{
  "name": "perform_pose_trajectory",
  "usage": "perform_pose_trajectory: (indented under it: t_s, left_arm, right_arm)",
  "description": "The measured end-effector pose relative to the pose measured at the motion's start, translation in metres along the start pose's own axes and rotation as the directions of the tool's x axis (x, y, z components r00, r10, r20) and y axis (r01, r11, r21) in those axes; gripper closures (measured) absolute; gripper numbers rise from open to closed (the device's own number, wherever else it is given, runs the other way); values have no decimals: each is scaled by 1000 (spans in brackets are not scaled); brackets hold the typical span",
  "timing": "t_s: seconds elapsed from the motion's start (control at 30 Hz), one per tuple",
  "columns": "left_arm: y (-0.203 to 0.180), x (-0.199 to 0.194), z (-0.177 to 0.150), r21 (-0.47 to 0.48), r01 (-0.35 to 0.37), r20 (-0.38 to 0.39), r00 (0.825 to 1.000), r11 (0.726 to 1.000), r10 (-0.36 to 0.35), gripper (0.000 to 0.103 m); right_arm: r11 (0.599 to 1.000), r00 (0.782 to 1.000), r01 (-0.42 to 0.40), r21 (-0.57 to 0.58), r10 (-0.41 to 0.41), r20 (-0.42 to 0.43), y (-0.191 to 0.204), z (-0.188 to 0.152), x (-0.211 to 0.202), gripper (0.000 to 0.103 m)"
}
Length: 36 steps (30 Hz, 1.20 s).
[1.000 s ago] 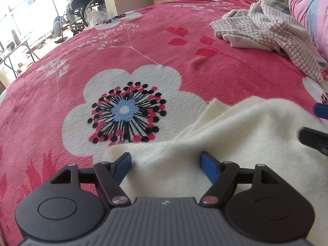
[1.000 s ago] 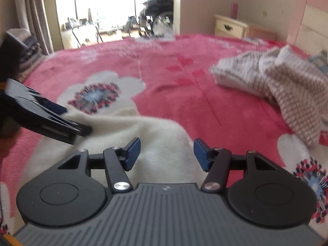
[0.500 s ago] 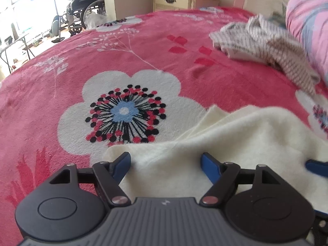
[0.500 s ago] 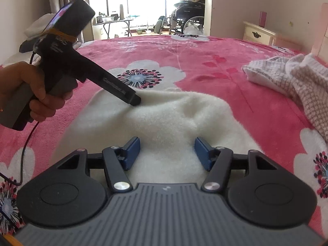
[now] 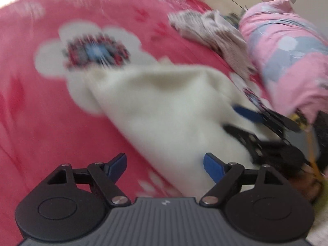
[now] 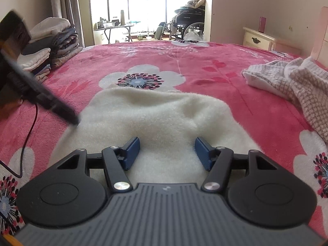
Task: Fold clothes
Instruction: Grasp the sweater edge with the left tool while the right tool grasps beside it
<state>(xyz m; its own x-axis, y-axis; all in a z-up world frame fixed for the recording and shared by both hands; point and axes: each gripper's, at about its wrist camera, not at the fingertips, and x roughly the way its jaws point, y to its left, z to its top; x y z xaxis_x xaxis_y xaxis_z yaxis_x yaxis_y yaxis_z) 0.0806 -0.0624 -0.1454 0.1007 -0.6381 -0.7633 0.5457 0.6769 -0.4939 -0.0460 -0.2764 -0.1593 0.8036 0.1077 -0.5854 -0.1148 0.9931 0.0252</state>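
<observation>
Your left gripper (image 5: pixel 164 164) has just swung right, its fingers opening wider over the cream garment's (image 6: pixel 160 114) left edge. Right gripper (image 6: pixel 167 152) open at its six o'clock hem; nothing gripped yet on the bed (image 6: pixel 215 86).

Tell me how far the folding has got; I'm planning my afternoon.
Done: a folded stack sits beside the bed. In hand: the cream garment lies bunched on the pink blanket, both tongs, left and right, open over it, the left just widening. Left: the checked garment, still crumpled.
</observation>
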Motion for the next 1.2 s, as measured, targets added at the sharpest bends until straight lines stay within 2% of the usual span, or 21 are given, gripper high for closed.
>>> perform_pose_trajectory:
  t_s: [0.07, 0.13, 0.27, 0.47, 0.63, 0.83, 0.93, 1.03, 1.1, 1.13, 1.2]
  left_arm:
    - [6, 10, -6, -49, 82, -33, 996, 995, -84, 19]
    - [13, 22, -11, -103, 157, -57, 985, 982, -164, 19]
    - [19, 35, -12, -153, 216, -47, 973, 964, -225, 19]
    - [23, 43, -8, -183, 244, -6, 968, 952, -249, 18]
    - [30, 54, 1, -255, 269, 11, 961, 929, -276, 18]
    - [30, 61, 7, -269, 273, 16, 960, 924, -279, 17]
    - [30, 64, 10, -275, 274, 17, 960, 922, -280, 17]
    - [30, 67, 13, -275, 274, 16, 960, 922, -280, 17]
    - [30, 68, 15, -278, 274, 16, 960, 921, -280, 17]
    - [30, 69, 16, -282, 274, 16, 960, 919, -281, 17]
    - [31, 71, 19, -296, 276, 17, 959, 914, -284, 17]
  right_arm:
    - [1000, 1000, 0, 2, 0, 4, 0, -1, 0, 43]
    - [1000, 1000, -1, 4, 1, 7, 0, -2, 0, 43]
    - [1000, 1000, -1, 6, 1, 11, 0, -3, -1, 43]
    - [1000, 1000, -3, 11, 2, 16, 0, -4, -1, 42]
    - [1000, 1000, -4, 13, 4, 23, 0, -5, -2, 42]
    - [1000, 1000, -15, 16, 14, 20, -2, -3, -2, 41]
    - [998, 999, -40, 38, 39, 20, -7, 4, -10, 35]
    - [992, 994, -68, 107, 58, 94, -28, 15, -31, 22]
    - [986, 991, -49, 162, 28, 128, -52, 25, -42, 15]
    - [980, 991, -39, 193, 13, 133, -66, 30, -45, 12]
    - [959, 996, -50, 280, 27, 86, -100, 34, -40, 5]
